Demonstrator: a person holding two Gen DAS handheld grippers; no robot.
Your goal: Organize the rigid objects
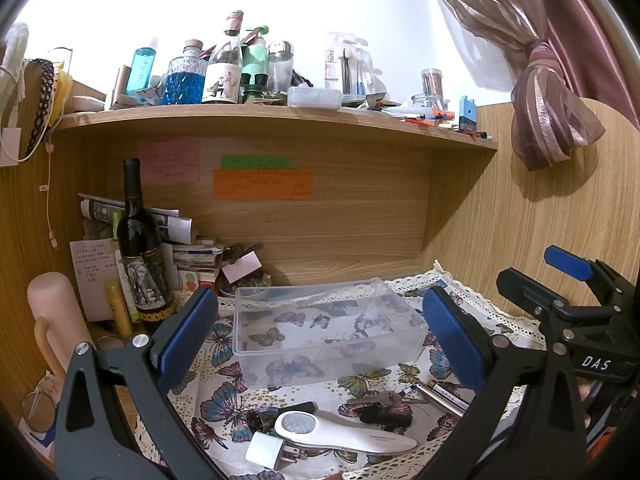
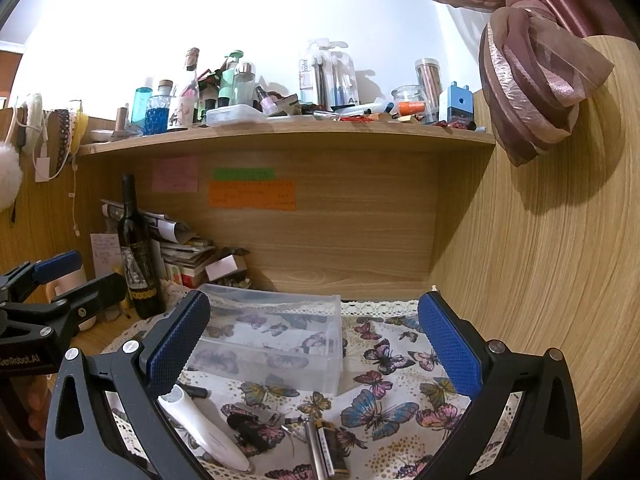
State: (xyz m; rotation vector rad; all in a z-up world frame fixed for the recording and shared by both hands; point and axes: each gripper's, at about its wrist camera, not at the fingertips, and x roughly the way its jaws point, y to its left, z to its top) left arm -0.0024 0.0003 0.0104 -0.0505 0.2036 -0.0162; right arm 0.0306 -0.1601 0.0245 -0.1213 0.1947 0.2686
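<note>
Both the left gripper point(image 1: 320, 332) and right gripper point(image 2: 314, 344) hung spread wide and empty above the butterfly cloth point(image 2: 392, 360). The clear plastic box point(image 1: 326, 330) sat on it; nearer than the box lay a white handheld device point(image 1: 344, 432), keys point(image 1: 380, 404), batteries point(image 2: 330, 448).

Clear plastic box point(image 1: 328, 332), wood-grain shelf point(image 1: 280, 118)

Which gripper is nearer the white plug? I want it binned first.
Left. The left gripper hangs just above the white plug, which lies near its left finger. The right gripper sits farther right, over the battery.
</note>
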